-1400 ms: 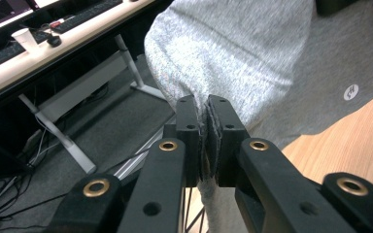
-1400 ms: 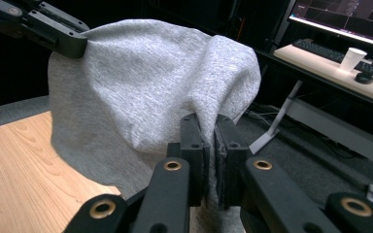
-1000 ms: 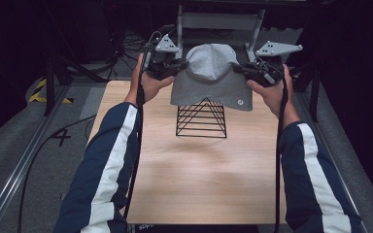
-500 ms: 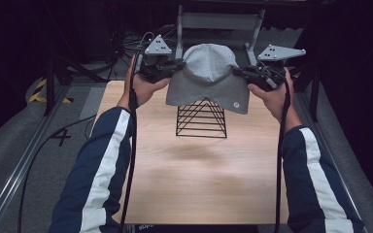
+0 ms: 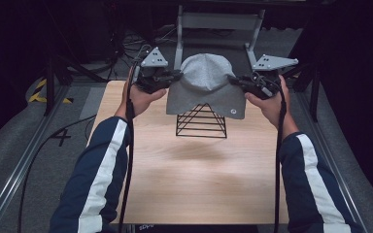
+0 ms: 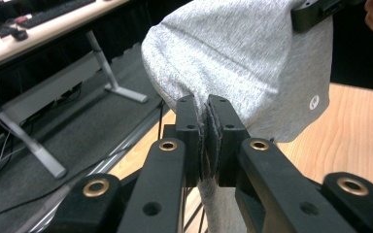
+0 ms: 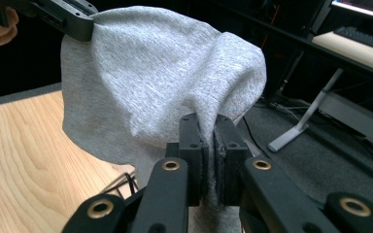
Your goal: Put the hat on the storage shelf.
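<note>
High view: going from left to right, the person's left hand (image 5: 141, 97) holds the left tongs (image 5: 175, 76) at the far left part of the wooden counter (image 5: 194, 179), with a grey three-cornered plate on top and a black cable trailing down along the striped sleeve (image 5: 102, 165). These tongs are pressed together on the left edge of a grey beanie (image 5: 206, 85), pinching a fold of its fabric, as the left gripper view shows up close. The beanie hangs stretched in the air between both tongs, above a black wire stand (image 5: 201, 121) shaped like a pyramid that sits on the far middle of the counter. Its lower hem drapes in front of the stand's top; whether cloth and wire touch cannot be told. A small round white logo (image 5: 233, 111) sits near the hem's right corner. Farther right, the right tongs (image 5: 234, 80) pinch the beanie's right edge, jaws closed on a gathered fold in the right gripper view, held by the right hand (image 5: 267, 99). Beyond the counter stands a grey metal frame (image 5: 218, 22) on the floor.
</note>
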A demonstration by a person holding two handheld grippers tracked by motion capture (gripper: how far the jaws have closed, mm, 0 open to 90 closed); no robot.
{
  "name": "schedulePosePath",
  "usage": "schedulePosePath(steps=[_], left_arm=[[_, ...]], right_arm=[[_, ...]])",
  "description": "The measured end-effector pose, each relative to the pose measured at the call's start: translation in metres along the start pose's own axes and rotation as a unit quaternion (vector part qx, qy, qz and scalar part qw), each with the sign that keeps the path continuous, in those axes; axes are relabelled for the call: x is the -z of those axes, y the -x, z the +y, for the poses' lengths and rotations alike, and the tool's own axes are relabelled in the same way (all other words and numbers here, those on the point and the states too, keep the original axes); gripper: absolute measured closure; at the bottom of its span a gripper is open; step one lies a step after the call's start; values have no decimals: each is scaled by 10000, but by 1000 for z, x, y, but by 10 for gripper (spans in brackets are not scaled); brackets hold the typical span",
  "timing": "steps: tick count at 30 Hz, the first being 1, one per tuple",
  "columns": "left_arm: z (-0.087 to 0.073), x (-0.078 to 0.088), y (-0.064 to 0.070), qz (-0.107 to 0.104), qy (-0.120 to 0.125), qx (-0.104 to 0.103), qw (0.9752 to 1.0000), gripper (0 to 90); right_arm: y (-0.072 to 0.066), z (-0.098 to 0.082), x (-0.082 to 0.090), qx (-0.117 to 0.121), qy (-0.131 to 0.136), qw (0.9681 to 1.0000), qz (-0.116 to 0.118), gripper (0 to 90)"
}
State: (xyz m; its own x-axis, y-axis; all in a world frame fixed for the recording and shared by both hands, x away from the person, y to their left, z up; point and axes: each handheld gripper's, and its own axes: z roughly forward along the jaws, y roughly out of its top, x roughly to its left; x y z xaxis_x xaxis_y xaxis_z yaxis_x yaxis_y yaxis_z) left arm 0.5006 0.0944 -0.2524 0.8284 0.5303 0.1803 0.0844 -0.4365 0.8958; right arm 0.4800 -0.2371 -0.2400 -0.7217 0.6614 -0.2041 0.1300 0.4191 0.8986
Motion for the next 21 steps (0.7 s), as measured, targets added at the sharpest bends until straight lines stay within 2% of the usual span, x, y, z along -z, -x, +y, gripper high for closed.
schedulePosePath(steps=[9, 15, 21], left_arm=[[-25, -22, 6, -103, -303, 26, 9995, 840], [-44, -35, 10, -206, -408, 153, 9988, 840], [-66, -45, 13, -205, -546, 304, 9978, 839]], right_arm=[[0, -28, -17, -104, -251, 9996, 59, 843], [-2, -46, -25, -156, -370, 9991, 113, 843], [-7, -68, -34, -232, -551, 9980, 189, 843]])
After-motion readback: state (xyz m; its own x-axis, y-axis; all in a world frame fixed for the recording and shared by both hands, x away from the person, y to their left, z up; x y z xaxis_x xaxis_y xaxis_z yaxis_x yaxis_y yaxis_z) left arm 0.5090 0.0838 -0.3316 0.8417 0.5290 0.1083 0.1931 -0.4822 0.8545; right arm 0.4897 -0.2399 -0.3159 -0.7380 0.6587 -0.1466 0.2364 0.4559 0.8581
